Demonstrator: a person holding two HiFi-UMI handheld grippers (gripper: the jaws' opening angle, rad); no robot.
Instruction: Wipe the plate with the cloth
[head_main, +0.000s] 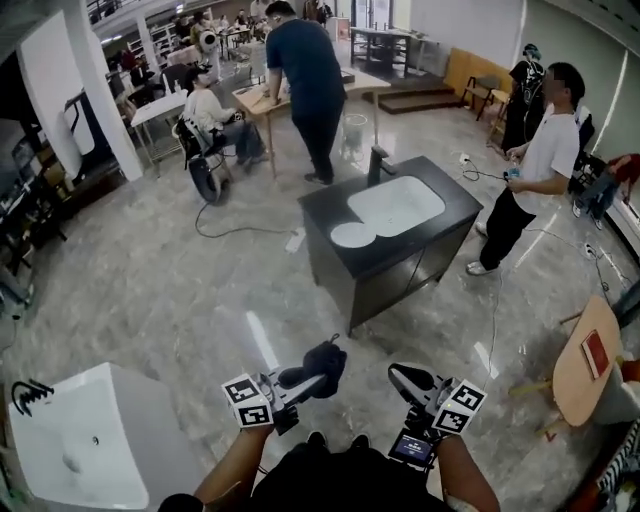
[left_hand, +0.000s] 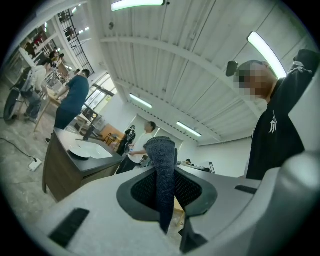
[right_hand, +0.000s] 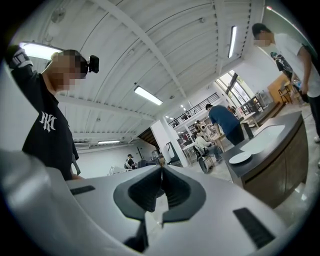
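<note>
**Table.** A dark table (head_main: 452, 212) stands alone on the pale stone floor. It is the reference for all positions below.

**Basin.** A white basin (head_main: 396, 204) is sunk into the table top and takes up most of it.

**Plate.** A round white plate (head_main: 352, 235) lies flat on the table's near left corner, its edge touching or overlapping the basin rim. Being round, it has no long axis to line up with. It looks untouched, so wiping is judged not yet begun.

**Left gripper.** The left gripper (head_main: 303, 380) is well short of the table, across open floor. It points roughly toward the table, and its fingers are clenched on the cloth.

**Right gripper.** The right gripper (head_main: 402, 376) is level with the left and just as far from the table. Its fingers are pressed together with nothing between them.

**Cloth.** The dark cloth (head_main: 318, 364) is a bunched strip. It runs along the left fingers and sticks out past their tips toward the table.

**Controlling relation.** The plate lies straight ahead of both grippers and between their lines, well apart from each. Neither gripper is clearly the nearer. Since the left holds the cloth, the approach is judged to be its job: forward to the table's near left corner, then down onto the plate. The free right gripper could steady the plate's rim, though nothing shows this is needed.
</note>
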